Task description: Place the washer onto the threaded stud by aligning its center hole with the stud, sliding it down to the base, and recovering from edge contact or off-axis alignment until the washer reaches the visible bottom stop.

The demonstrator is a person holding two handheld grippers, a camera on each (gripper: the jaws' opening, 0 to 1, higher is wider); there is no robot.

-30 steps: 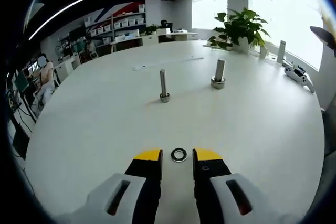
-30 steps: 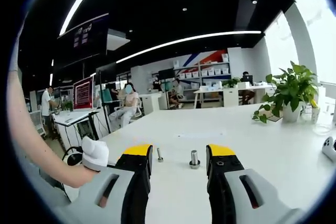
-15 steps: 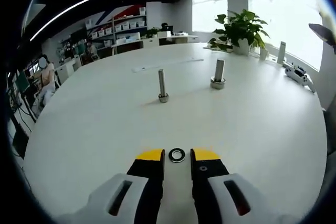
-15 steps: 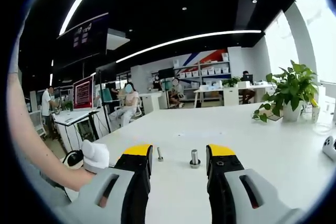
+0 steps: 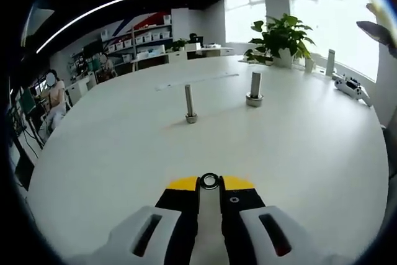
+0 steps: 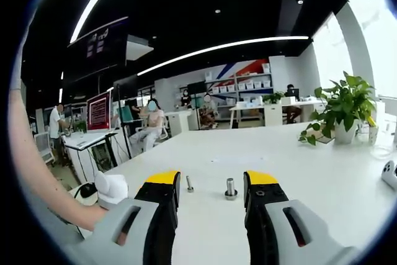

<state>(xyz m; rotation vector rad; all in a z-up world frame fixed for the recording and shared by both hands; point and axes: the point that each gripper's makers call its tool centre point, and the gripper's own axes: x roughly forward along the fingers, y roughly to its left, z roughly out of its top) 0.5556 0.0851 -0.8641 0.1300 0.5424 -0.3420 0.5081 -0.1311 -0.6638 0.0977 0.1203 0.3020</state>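
A small metal washer (image 5: 209, 181) sits between the yellow tips of my left gripper (image 5: 209, 185), whose jaws are shut on its edges just above the white table (image 5: 105, 153). Further out stand a thin threaded stud (image 5: 188, 103) and a thicker stud (image 5: 254, 89), both upright on nut-like bases. In the right gripper view the thin stud (image 6: 188, 184) and the thick stud (image 6: 230, 188) appear small and distant between the jaws of my right gripper (image 6: 213, 181). It is open, holds nothing and hovers over the table.
A potted plant (image 5: 282, 35), a white game controller (image 5: 350, 85) and a slim white post (image 5: 330, 62) stand along the table's far right edge. A long thin strip (image 5: 195, 79) lies behind the studs. A person's arm (image 6: 28, 153) runs down the left of the right gripper view.
The left jaws have closed from a wide gap onto the washer, which now sits pinched between the tips. The right gripper has stayed put.
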